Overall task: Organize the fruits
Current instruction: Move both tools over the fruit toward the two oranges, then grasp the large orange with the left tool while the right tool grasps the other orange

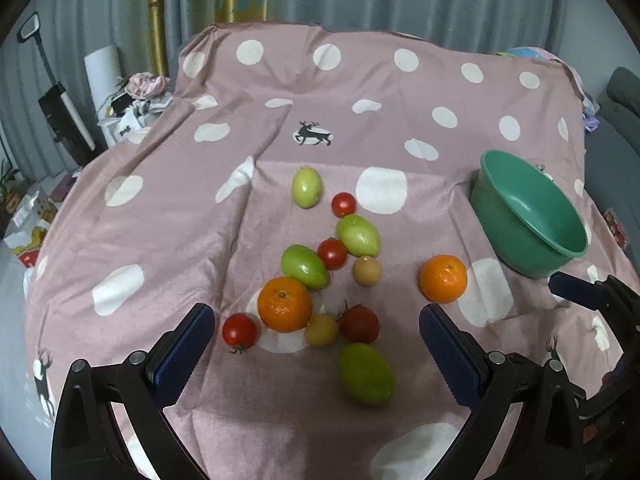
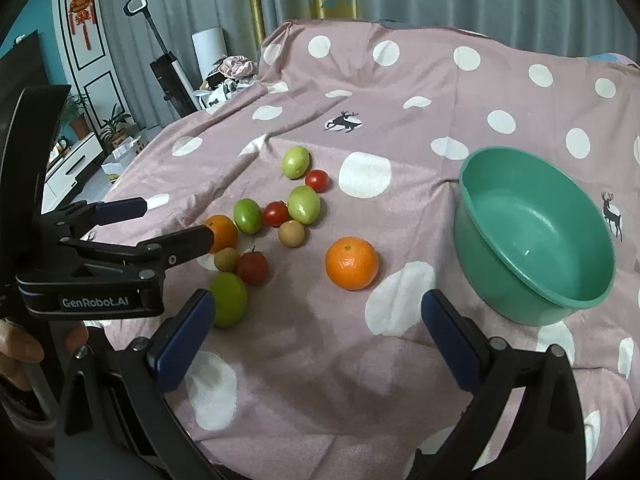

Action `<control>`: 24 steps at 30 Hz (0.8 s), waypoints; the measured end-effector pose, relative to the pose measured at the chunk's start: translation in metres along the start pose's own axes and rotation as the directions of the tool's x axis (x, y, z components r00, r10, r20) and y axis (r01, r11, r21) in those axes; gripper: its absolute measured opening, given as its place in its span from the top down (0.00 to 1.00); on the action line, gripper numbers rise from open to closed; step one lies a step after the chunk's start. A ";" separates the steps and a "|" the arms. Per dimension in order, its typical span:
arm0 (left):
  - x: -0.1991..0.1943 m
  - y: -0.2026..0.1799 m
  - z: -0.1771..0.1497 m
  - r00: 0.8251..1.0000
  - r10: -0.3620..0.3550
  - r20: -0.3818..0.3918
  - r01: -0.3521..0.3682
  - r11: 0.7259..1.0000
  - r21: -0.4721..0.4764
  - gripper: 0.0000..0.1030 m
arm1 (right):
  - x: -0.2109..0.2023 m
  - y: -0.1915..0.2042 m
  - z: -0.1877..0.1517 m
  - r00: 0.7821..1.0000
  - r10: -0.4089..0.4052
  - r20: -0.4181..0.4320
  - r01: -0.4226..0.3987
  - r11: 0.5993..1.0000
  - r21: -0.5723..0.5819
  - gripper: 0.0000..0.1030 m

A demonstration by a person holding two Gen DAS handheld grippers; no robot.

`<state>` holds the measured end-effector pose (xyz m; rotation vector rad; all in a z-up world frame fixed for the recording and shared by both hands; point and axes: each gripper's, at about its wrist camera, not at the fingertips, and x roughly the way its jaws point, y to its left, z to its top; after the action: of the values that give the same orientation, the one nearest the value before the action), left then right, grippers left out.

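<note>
Pink cloth (image 1: 160, 208) w/ white dots and small deer prints is seen draped over the whole work surface. Loose fruits are scattered near its centre: one orange (image 1: 284, 304) sits at the near-left of the cluster, touching a green fruit (image 1: 305, 266) just behind it; a second orange (image 2: 351, 263) lies apart, between the cluster and the green bowl (image 2: 532, 308). Red tomatoes are mixed in, e.g. one (image 1: 239, 332) at the cluster's near-left edge and a darker one (image 1: 359, 324) near the middle; a small tan fruit (image 1: 367, 271) is seen just behind that. Another green fruit (image 1: 365, 374) lies closest to the left wrist cam; the farthest one (image 1: 306, 187) sits well back. The bowl is set at the right side of the cloth, resting tilted on a fold, w/ nothing inside. Left gripper (image 1: 316, 340) is held w/ jaws spread wide above the near part of the cluster, nothing gripped. Right gripper (image 2: 318, 320) is likewise spread wide, empty, over bare cloth just short of the lone orange. Part of a hand (image 2: 20, 354) is visible at the left edge of the right wrist view, below the left tool's body.
</note>
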<state>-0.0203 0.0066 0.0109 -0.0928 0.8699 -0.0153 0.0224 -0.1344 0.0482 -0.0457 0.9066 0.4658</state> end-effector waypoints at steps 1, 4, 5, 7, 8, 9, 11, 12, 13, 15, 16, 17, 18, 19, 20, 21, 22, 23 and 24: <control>0.001 0.000 0.000 1.000 -0.025 -0.003 0.025 1.000 0.000 0.01 | 0.001 0.000 0.000 1.000 0.000 -0.002 0.000 1.000 0.001 0.00; 0.003 0.006 0.001 0.993 -0.117 -0.011 0.117 0.993 -0.022 0.01 | 0.004 -0.001 0.000 1.000 0.005 -0.009 -0.004 1.000 0.008 0.00; 0.003 0.010 0.001 0.989 -0.147 -0.010 0.147 0.989 -0.033 0.01 | 0.005 -0.001 0.000 1.000 0.008 -0.013 -0.008 1.000 0.011 0.00; 0.002 0.017 0.002 0.982 -0.188 -0.001 0.188 0.981 -0.050 0.01 | 0.006 0.000 0.000 1.000 0.015 -0.017 -0.015 1.000 0.012 0.00; 0.001 0.022 0.002 0.978 -0.211 0.006 0.211 0.976 -0.055 0.01 | 0.007 0.000 -0.001 1.000 0.018 -0.018 -0.018 1.000 0.012 0.00; 0.000 0.028 0.002 0.972 -0.233 0.012 0.234 0.971 -0.057 0.01 | 0.008 0.000 -0.001 1.000 0.024 -0.020 -0.023 1.000 0.010 0.00; -0.002 0.037 0.001 0.965 -0.263 0.015 0.263 0.963 -0.052 0.01 | 0.008 -0.001 -0.003 0.999 0.040 -0.022 -0.040 0.999 -0.001 0.00; -0.003 0.041 -0.002 0.964 -0.265 0.015 0.266 0.963 -0.043 0.01 | 0.008 -0.002 -0.003 0.999 0.043 -0.024 -0.044 0.999 -0.004 0.00; -0.004 0.044 -0.004 0.965 -0.260 0.018 0.261 0.965 -0.032 0.01 | 0.009 -0.003 -0.004 0.999 0.045 -0.027 -0.046 0.999 -0.005 0.00; -0.004 0.050 -0.010 0.967 -0.255 0.013 0.256 0.967 -0.021 0.01 | 0.011 -0.008 -0.005 0.998 0.048 -0.035 -0.048 0.999 0.007 0.00; -0.003 0.053 -0.012 0.968 -0.252 0.003 0.252 0.967 -0.021 0.01 | 0.013 -0.011 -0.006 0.998 0.049 -0.041 -0.048 0.999 0.016 0.00; -0.002 0.055 -0.015 0.968 -0.249 -0.004 0.249 0.968 -0.024 0.01 | 0.016 -0.015 -0.008 0.997 0.051 -0.049 -0.050 0.998 0.034 0.00; 0.001 0.057 -0.017 0.969 -0.246 -0.011 0.245 0.969 -0.031 0.01 | 0.018 -0.017 -0.008 0.997 0.054 -0.053 -0.052 0.998 0.048 0.00; 0.003 0.059 -0.019 0.970 -0.242 -0.016 0.241 0.970 -0.043 0.01 | 0.020 -0.019 -0.009 0.997 0.060 -0.056 -0.056 0.997 0.060 0.01; 0.005 0.061 -0.019 0.970 -0.242 -0.019 0.241 0.969 -0.052 0.01 | 0.022 -0.022 -0.009 0.996 0.070 -0.058 -0.065 0.995 0.079 0.02; 0.007 0.061 -0.019 0.970 -0.241 -0.019 0.240 0.969 -0.060 0.02 | 0.023 -0.024 -0.010 0.996 0.076 -0.056 -0.071 0.994 0.089 0.02; 0.007 0.061 -0.018 0.970 -0.242 -0.015 0.241 0.969 -0.063 0.02 | 0.024 -0.025 -0.010 0.995 0.083 -0.053 -0.077 0.992 0.100 0.03; 0.008 0.060 -0.016 0.970 -0.243 -0.010 0.242 0.968 -0.060 0.02 | 0.025 -0.025 -0.009 0.995 0.088 -0.051 -0.082 0.991 0.108 0.03; 0.008 0.059 -0.014 0.970 -0.244 -0.006 0.244 0.969 -0.051 0.04 | 0.027 -0.026 -0.008 0.995 0.090 -0.050 -0.084 0.990 0.112 0.04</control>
<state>-0.0273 0.0639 -0.0096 -0.2468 0.8665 -0.2247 0.0408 -0.1496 0.0184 0.0823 0.9894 0.4968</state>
